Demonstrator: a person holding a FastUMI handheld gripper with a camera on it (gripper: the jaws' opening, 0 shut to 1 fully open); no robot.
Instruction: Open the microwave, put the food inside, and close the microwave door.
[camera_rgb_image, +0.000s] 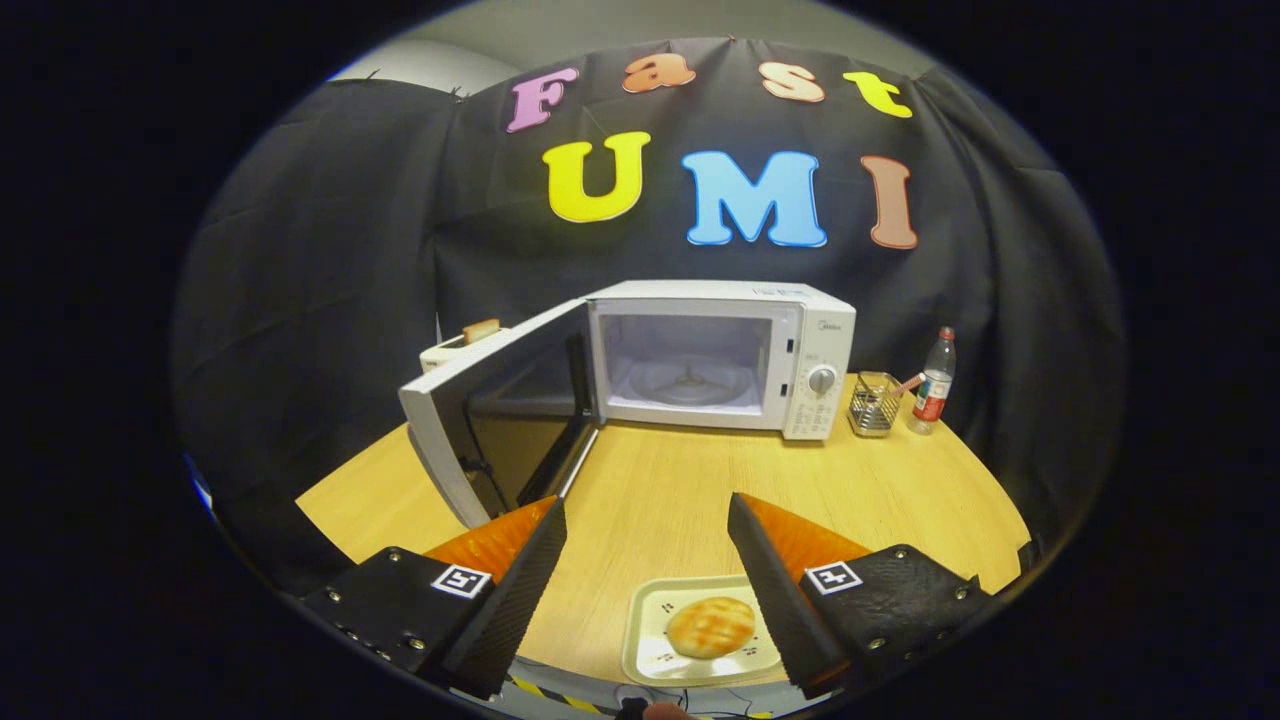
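Bun (710, 627) on tray (650, 660) between spread fingers (770, 585).

Wooden bench (690, 480), light grain. Wire mesh holder (874, 404) on the bench, holding a pink-handled item. Clear plastic bottle (934, 381), red cap and label, upright just beside the holder. White toaster (455, 349) with a bread slice (481, 330) standing in its slot.

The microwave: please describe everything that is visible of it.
The microwave is a white box, plastic or painted metal by its look, standing upright on the wooden table against the booth wall. Its door is swung wide open on the left hinge, with a dark window. The cavity is lit and holds only a turntable. A control panel with a round knob is at right. The open gripper is well short of it.
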